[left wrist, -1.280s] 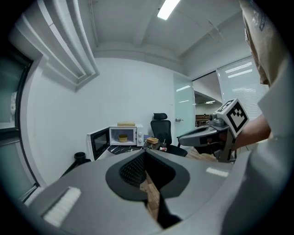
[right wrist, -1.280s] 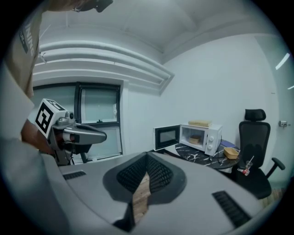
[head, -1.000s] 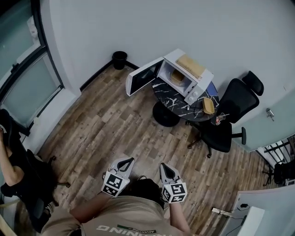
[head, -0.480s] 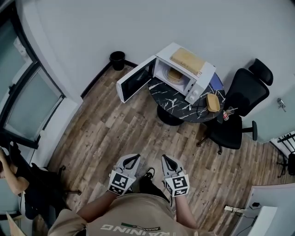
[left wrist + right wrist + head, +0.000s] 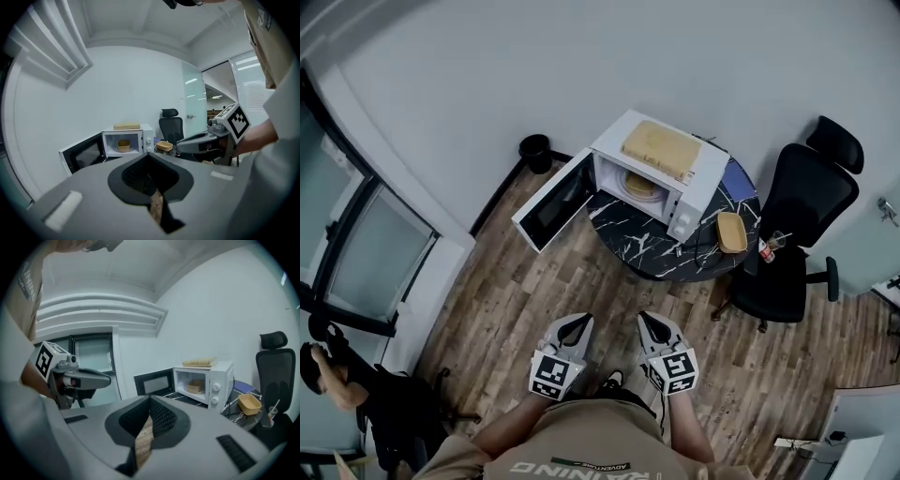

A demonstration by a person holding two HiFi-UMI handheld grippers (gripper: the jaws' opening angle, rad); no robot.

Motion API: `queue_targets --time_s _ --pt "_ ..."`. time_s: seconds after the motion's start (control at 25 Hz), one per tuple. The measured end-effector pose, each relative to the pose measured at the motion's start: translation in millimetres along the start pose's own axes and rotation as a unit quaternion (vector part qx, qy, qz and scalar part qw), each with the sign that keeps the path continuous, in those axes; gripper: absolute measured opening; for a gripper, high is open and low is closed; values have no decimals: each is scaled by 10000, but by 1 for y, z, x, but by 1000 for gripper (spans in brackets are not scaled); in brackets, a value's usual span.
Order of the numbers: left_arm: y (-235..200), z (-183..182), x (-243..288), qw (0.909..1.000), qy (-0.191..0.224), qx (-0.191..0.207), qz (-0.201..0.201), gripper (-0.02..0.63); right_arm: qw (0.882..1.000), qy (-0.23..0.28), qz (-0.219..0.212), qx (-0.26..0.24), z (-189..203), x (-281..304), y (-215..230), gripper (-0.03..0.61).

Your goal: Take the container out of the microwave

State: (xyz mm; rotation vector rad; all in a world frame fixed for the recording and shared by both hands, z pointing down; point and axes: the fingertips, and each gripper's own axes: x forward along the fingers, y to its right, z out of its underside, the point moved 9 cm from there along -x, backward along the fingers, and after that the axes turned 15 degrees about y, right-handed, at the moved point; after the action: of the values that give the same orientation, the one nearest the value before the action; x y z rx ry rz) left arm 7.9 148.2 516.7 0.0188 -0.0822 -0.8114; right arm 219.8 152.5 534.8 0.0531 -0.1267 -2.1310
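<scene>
A white microwave point(image 5: 661, 169) stands on a round black marble table point(image 5: 661, 248) with its door point(image 5: 551, 201) swung open to the left. A tan round container point(image 5: 639, 185) sits inside it; it also shows in the left gripper view, container point(image 5: 123, 146), and in the right gripper view, container point(image 5: 194, 386). My left gripper point(image 5: 577, 322) and right gripper point(image 5: 649, 320) are held side by side close to my body, well short of the table. Both are shut with nothing between their jaws, left gripper point(image 5: 149, 157), right gripper point(image 5: 151, 400).
A tan flat board point(image 5: 661, 145) lies on top of the microwave. A second tan container point(image 5: 731, 232) rests on the table's right side by a black office chair point(image 5: 797, 234). A black bin point(image 5: 534, 147) stands by the wall. A person sits at the far left point(image 5: 337, 384).
I have walked nearer to the microwave, so it and the table sit larger and lower in the head view. Both grippers stay shut in front of my body.
</scene>
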Motion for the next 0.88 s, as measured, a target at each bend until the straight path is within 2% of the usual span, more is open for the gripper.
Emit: queue_targets --time_s 0.16,0.36,0.6,0.88 --pt "-12 -2 27 9996 -95 -210 -159 8 9996 -114 -270 2 2 21 27 8" --pt "-34 0 42 9991 -249 -205 -269 8 9989 -214 -399 148 9 44 36 8" --pt "-71 7 62 9995 -255 -129 -167 8 9990 -271 -272 235 16 82 45 8" --pt "-133 6 107 9986 7 -464 269 8 9993 -287 229 -4 -4 136 56 8"
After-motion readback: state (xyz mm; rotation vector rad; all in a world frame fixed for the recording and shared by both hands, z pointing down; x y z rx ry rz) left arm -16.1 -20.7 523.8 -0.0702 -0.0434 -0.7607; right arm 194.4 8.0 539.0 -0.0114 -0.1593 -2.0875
